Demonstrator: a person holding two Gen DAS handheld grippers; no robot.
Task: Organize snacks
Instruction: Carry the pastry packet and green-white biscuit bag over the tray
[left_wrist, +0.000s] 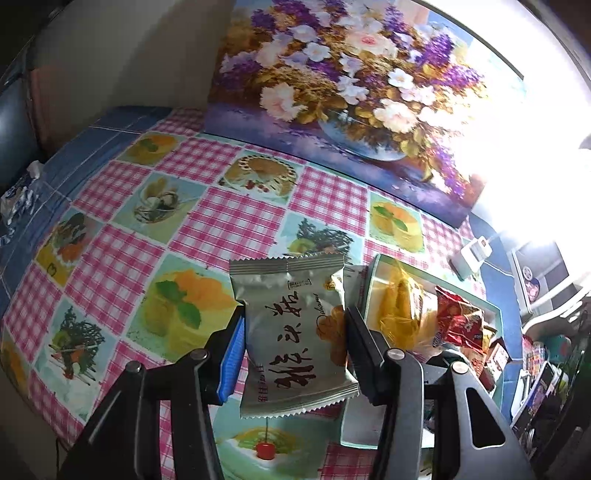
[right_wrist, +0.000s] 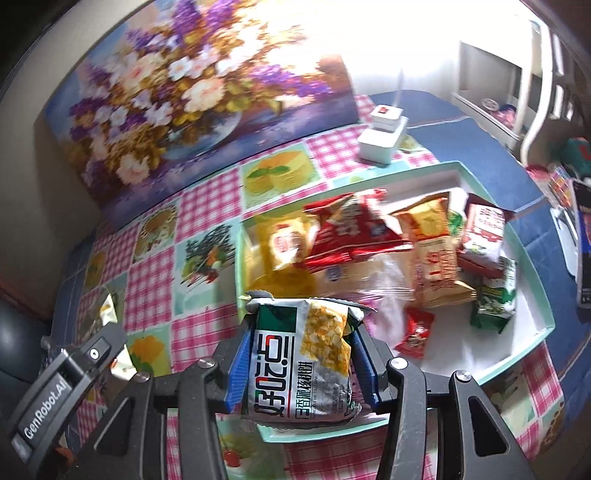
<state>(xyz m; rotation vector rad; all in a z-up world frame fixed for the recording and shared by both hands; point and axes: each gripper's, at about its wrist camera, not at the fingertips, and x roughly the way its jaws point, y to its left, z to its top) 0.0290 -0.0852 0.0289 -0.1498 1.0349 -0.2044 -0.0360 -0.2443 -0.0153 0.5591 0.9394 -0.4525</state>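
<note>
Nearest, left tool (left_wrist: 293, 328) clamped partway shut across the middle of a silver snack packet (left_wrist: 291, 332), held up just above the worktop (left_wrist: 110, 236) beside the near-left corner of the tray (left_wrist: 371, 288). Likewise right tool (right_wrist: 295, 350) pinching a green-and-white packet (right_wrist: 306, 354) by its sides, over the near edge of the tray (right_wrist: 535, 332). Probably light, puffy, crinkly film: slippery, crushable contents, so best gripped mid-body, gently, not by the crimped seams. Farther in the tray, a loose pile of red packets (right_wrist: 347, 229) and yellow packets (right_wrist: 288, 240). Beyond, at the worktop's far edge, a white box (right_wrist: 380, 142) and a flower painting (right_wrist: 177, 107).
</note>
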